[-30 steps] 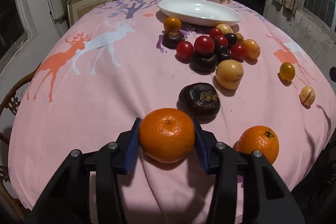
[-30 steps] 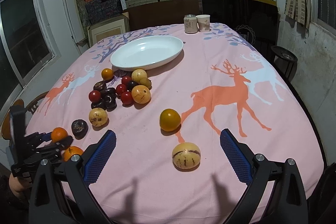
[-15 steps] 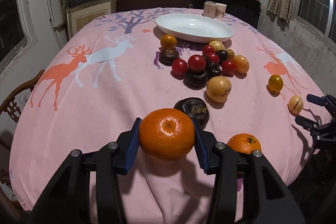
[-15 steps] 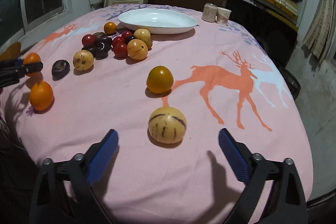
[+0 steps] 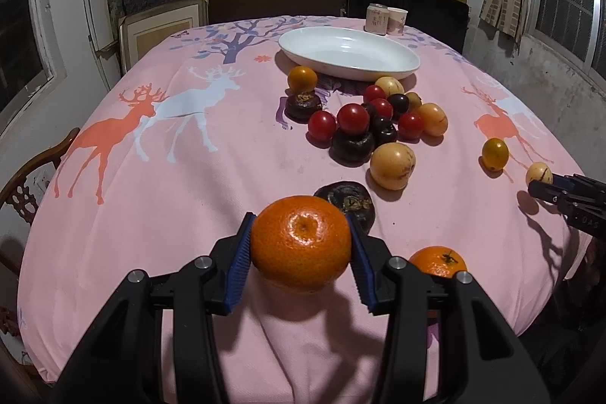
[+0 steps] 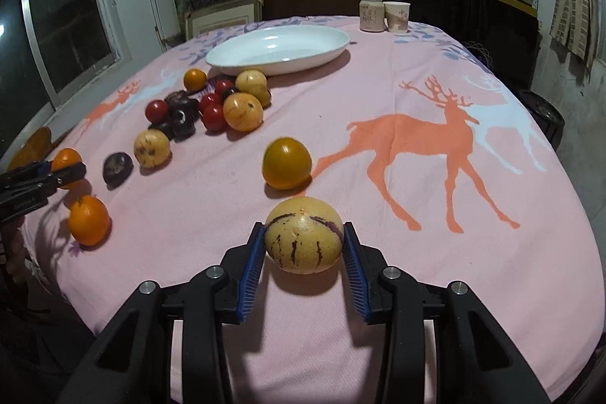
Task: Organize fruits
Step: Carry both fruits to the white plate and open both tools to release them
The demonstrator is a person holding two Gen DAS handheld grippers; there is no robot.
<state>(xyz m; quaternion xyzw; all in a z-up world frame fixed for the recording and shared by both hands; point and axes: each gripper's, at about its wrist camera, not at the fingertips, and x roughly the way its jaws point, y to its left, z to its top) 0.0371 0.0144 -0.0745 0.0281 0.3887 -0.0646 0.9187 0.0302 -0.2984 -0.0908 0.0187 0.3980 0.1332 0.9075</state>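
Observation:
My left gripper [image 5: 301,247] is shut on an orange mandarin [image 5: 301,242] and holds it above the near table edge. My right gripper [image 6: 303,247] is shut on a pale yellow striped melon [image 6: 303,240]; its shadow lies just below it on the pink cloth. A white oval dish [image 5: 348,52] stands empty at the far side; it also shows in the right wrist view [image 6: 278,50]. A cluster of red tomatoes [image 5: 353,118], dark fruits [image 5: 351,145] and yellow fruits [image 5: 393,165] lies in front of the dish. A second mandarin [image 5: 438,261] lies near the edge.
A round orange-yellow fruit [image 6: 287,162] lies just beyond the striped melon. A dark fruit [image 5: 346,201] sits right behind the held mandarin. Two cups [image 6: 384,14] stand behind the dish. A wooden chair [image 5: 30,177] is at the table's left. Shelves line the back wall.
My right gripper moved forward and closed on the striped melon; it was open before. My left gripper lifted the mandarin higher off the cloth.

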